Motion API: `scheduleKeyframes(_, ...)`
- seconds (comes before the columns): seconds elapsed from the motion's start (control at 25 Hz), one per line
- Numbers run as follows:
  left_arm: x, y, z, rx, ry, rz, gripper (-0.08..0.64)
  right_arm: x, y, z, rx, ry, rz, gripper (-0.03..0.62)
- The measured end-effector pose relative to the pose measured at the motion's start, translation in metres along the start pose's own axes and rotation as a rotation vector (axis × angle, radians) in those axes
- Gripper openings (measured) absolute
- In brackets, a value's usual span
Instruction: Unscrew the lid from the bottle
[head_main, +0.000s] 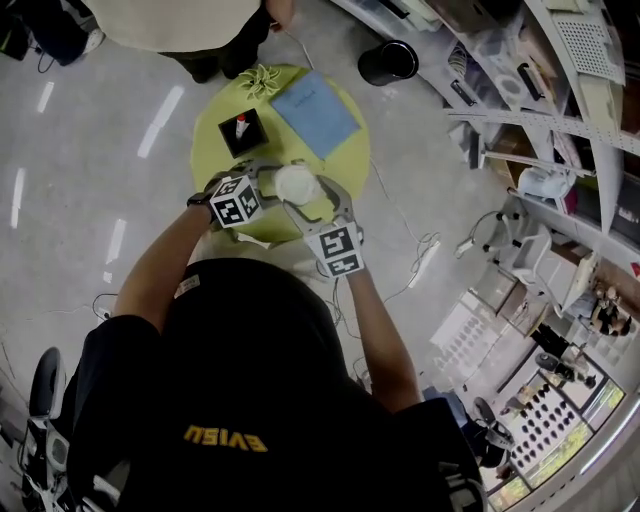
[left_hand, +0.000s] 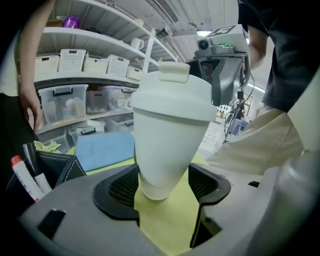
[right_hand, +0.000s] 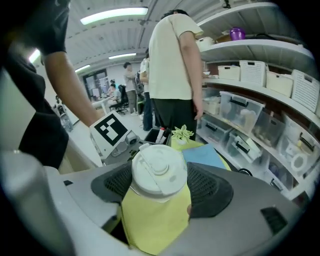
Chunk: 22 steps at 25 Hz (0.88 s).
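A white tapered bottle (head_main: 297, 185) stands out over the round yellow-green table (head_main: 213, 125). In the left gripper view my left gripper (left_hand: 162, 187) is shut on the bottle's (left_hand: 170, 135) narrow lower body, both dark pads against it. The flip-top lid (left_hand: 172, 97) sits on top. In the right gripper view my right gripper (right_hand: 159, 185) looks down on the lid (right_hand: 157, 170) and is shut on its rim from both sides. In the head view the left gripper (head_main: 272, 187) comes in from the left and the right gripper (head_main: 312, 200) from the near right.
A blue notebook (head_main: 315, 112), a black pen holder (head_main: 242, 130) with a red-capped marker and a small green plant (head_main: 262, 78) lie on the table's far half. A person (head_main: 190, 25) stands beyond it. A black bin (head_main: 388, 62) and shelves stand at the right.
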<state>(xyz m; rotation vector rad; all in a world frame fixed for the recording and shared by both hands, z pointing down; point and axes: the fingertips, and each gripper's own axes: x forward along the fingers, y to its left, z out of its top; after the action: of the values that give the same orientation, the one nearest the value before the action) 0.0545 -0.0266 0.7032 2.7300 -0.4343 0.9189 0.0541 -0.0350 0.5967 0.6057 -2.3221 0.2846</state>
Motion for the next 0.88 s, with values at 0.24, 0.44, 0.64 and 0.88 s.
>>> scheduleKeyframes(0.24, -0.0001, -0.0002, 0.0014, -0.005, 0.002, 0.003, 0.324, -0.0015, 0.0029, -0.0020, -0.259, 0.092, 0.279, 0.339)
scheduleKeyframes(0.44, 0.0001, 0.0017, -0.0011, -0.009, 0.006, -0.002, 0.324, 0.0036, 0.0003, -0.0032, -0.321, 0.151, 0.348, 0.337)
scheduleKeyframes(0.64, 0.0013, 0.0027, -0.0036, -0.002, 0.004, -0.001, 0.322, 0.0055, 0.0055, -0.0061, -0.219, 0.171, 0.313, 0.379)
scheduleKeyframes(0.88, 0.0020, 0.0031, -0.0070, 0.002, 0.005, -0.013, 0.322, -0.0006, 0.0064, -0.0048, -0.047, 0.136, 0.195, 0.402)
